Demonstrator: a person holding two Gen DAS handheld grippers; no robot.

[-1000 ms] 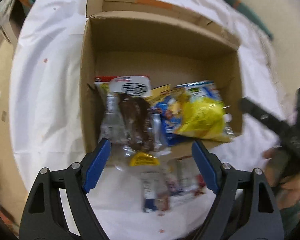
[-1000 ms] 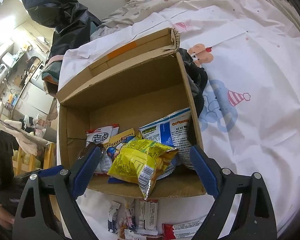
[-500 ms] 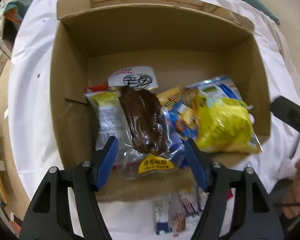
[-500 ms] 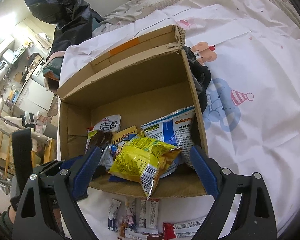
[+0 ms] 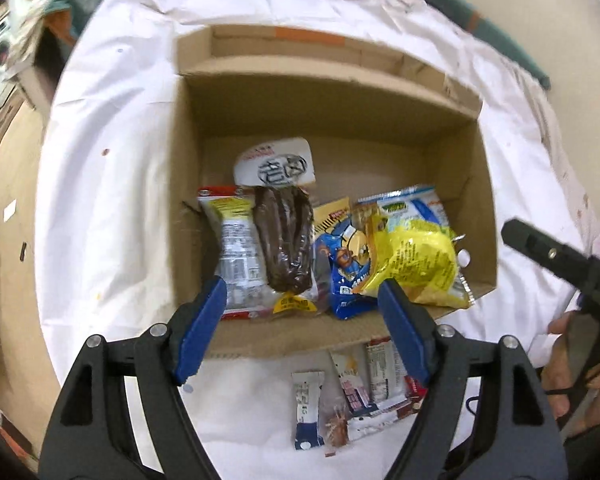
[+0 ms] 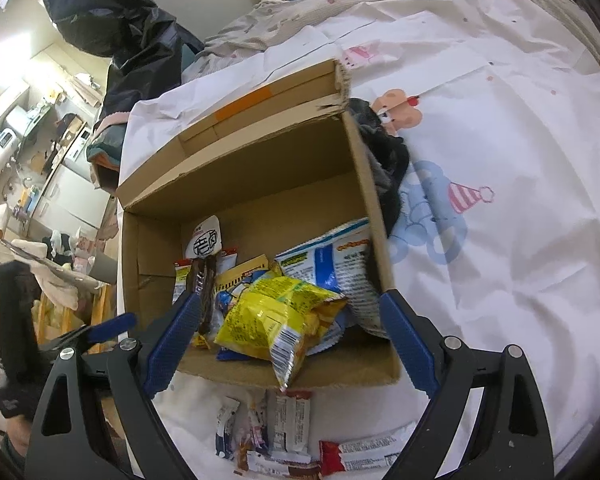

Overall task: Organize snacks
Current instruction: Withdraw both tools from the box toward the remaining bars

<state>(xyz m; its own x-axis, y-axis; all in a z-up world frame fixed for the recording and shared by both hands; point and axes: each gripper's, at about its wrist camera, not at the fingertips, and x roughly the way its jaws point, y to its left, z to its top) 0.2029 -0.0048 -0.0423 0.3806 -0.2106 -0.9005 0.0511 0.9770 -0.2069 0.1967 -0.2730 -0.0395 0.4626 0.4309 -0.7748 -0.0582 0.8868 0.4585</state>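
Note:
An open cardboard box (image 5: 188, 160) (image 6: 240, 168) stands on a white sheet. Inside lie a clear packet of brown meat (image 5: 286, 248) (image 6: 202, 280), a yellow bag (image 5: 412, 264) (image 6: 276, 316), a blue bag (image 5: 340, 272) and a blue-white bag (image 6: 332, 264). My left gripper (image 5: 300, 292) hovers over the box's near wall. Its jaws are opening, and the pads touch nothing; the brown packet lies free below. My right gripper (image 6: 290, 300) stands open above the near wall, over the yellow bag. Several small snack bars (image 5: 352, 396) (image 6: 284, 428) lie on the sheet before the box.
A black cloth (image 6: 384, 160) is bunched against the box's right wall. The printed sheet (image 6: 500, 200) stretches to the right. A dark jacket (image 6: 120, 20) hangs behind, and wooden floor (image 5: 4, 200) shows at the left. A person's hand (image 5: 572, 380) grips the right tool.
My left gripper carried the brown meat packet over the near wall into the box, let it go and drew back with wider jaws. The right gripper stayed put.

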